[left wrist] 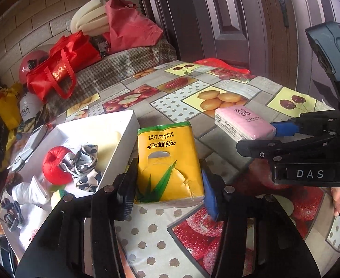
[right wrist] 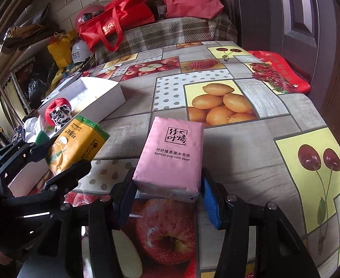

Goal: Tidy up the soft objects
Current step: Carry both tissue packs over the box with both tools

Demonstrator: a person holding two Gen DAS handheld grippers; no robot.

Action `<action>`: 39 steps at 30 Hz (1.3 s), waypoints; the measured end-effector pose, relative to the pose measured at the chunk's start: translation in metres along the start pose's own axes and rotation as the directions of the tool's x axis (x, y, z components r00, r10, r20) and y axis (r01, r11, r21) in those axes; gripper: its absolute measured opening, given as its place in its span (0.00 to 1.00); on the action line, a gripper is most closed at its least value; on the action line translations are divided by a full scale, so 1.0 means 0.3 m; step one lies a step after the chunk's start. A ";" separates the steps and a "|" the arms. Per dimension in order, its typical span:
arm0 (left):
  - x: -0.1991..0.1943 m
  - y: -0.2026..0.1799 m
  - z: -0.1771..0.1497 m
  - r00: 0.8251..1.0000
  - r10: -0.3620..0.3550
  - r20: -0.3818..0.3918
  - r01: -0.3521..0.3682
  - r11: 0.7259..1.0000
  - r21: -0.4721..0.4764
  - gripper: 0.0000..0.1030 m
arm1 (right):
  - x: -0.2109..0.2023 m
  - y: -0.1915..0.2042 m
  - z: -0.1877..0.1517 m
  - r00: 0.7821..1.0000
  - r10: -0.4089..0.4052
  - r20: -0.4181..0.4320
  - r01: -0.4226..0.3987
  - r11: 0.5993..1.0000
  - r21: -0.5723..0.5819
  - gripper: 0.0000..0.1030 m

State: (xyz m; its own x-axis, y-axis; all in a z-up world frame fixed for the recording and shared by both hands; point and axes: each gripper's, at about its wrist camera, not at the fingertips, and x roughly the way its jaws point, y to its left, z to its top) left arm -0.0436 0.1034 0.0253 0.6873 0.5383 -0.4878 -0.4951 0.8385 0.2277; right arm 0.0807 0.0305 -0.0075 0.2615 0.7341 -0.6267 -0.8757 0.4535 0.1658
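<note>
A yellow "Bamboo Love" tissue pack (left wrist: 170, 162) sits between the fingers of my left gripper (left wrist: 168, 192), which is shut on its near end. In the right wrist view this pack (right wrist: 77, 143) is tilted up off the table in the left gripper (right wrist: 63, 159), beside the white box (right wrist: 105, 97). My right gripper (right wrist: 167, 197) is shut on a pink tissue pack (right wrist: 172, 153), also seen at right in the left wrist view (left wrist: 244, 122). The open white box (left wrist: 128, 125) holds a red ball (left wrist: 54, 166), a black-and-white cloth (left wrist: 84, 166) and a white cloth (left wrist: 30, 192).
The table wears a fruit-print cloth (right wrist: 216, 102). Behind it a plaid-covered seat (left wrist: 114, 69) carries a red tote (left wrist: 61, 69), a pink bag (left wrist: 130, 30) and cream foam. A dark door (left wrist: 228, 18) stands at the back right, with a red bag (right wrist: 281, 69) at the table's far edge.
</note>
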 end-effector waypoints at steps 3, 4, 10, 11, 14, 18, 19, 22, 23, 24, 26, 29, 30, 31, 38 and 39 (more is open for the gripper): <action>-0.076 0.033 -0.006 0.993 0.033 0.112 -0.027 0.998 -0.053 0.47 | -0.069 0.022 -0.008 0.994 -0.014 0.110 0.018 0.999 -0.029 0.52; -0.088 0.045 -0.007 0.991 0.038 0.131 -0.029 0.997 -0.070 0.47 | -0.092 0.038 -0.014 0.989 -0.024 0.148 0.031 0.998 -0.049 0.52; -0.115 0.096 -0.007 0.985 0.037 0.169 -0.016 0.992 -0.124 0.47 | -0.185 0.124 -0.049 0.948 -0.033 0.317 0.081 0.987 -0.141 0.52; -0.117 0.100 -0.007 0.985 0.037 0.171 -0.016 0.992 -0.128 0.47 | -0.184 0.130 -0.050 0.949 -0.021 0.315 0.067 0.988 -0.137 0.52; -0.125 0.105 -0.014 0.984 0.043 0.174 -0.019 0.991 -0.135 0.47 | -0.173 0.156 -0.045 0.951 -0.015 0.309 0.064 0.987 -0.150 0.52; -0.136 0.116 -0.025 0.983 0.051 0.179 -0.023 0.988 -0.154 0.47 | -0.165 0.191 -0.046 0.952 -0.008 0.307 0.062 0.984 -0.166 0.52; -0.138 0.121 -0.027 0.983 0.052 0.179 -0.023 0.987 -0.159 0.48 | -0.162 0.198 -0.045 0.952 -0.006 0.306 0.060 0.984 -0.169 0.52; -0.140 0.136 -0.034 0.982 0.054 0.178 -0.022 0.984 -0.176 0.48 | -0.156 0.217 -0.046 0.953 -0.003 0.301 0.058 0.983 -0.175 0.52; -0.142 0.138 -0.036 0.983 0.055 0.178 -0.022 0.984 -0.179 0.48 | -0.155 0.221 -0.049 0.954 0.000 0.300 0.056 0.983 -0.175 0.52; -0.145 0.140 -0.039 0.982 0.055 0.179 -0.022 0.983 -0.180 0.48 | -0.153 0.227 -0.050 0.954 0.000 0.299 0.055 0.983 -0.177 0.52; -0.151 0.141 -0.044 0.981 0.059 0.183 -0.025 0.983 -0.181 0.48 | -0.150 0.240 -0.051 0.954 0.001 0.299 0.056 0.982 -0.181 0.52; -0.156 0.142 -0.048 0.980 0.069 0.186 -0.034 0.982 -0.183 0.48 | -0.149 0.253 -0.054 0.954 0.004 0.300 0.053 0.982 -0.181 0.52; -0.157 0.147 -0.050 0.980 0.068 0.186 -0.033 0.982 -0.188 0.48 | -0.148 0.257 -0.054 0.954 0.003 0.301 0.054 0.982 -0.180 0.52; -0.158 0.151 -0.052 0.980 0.069 0.185 -0.033 0.981 -0.192 0.48 | -0.146 0.262 -0.054 0.954 0.003 0.301 0.053 0.982 -0.179 0.52; -0.177 0.172 -0.068 0.979 0.087 0.187 -0.049 0.979 -0.197 0.48 | -0.141 0.303 -0.060 0.954 0.005 0.301 0.057 0.979 -0.198 0.52; -0.178 0.177 -0.071 0.979 0.088 0.185 -0.050 0.979 -0.197 0.48 | -0.139 0.306 -0.059 0.954 0.006 0.299 0.055 0.979 -0.197 0.52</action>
State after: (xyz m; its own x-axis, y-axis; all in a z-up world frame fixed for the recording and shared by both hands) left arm -0.1177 0.1174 0.0455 0.7279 0.6160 -0.3012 -0.6242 0.7771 0.0810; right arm -0.0178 0.0327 0.0204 0.3654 0.8546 -0.3688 -0.9227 0.3850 -0.0220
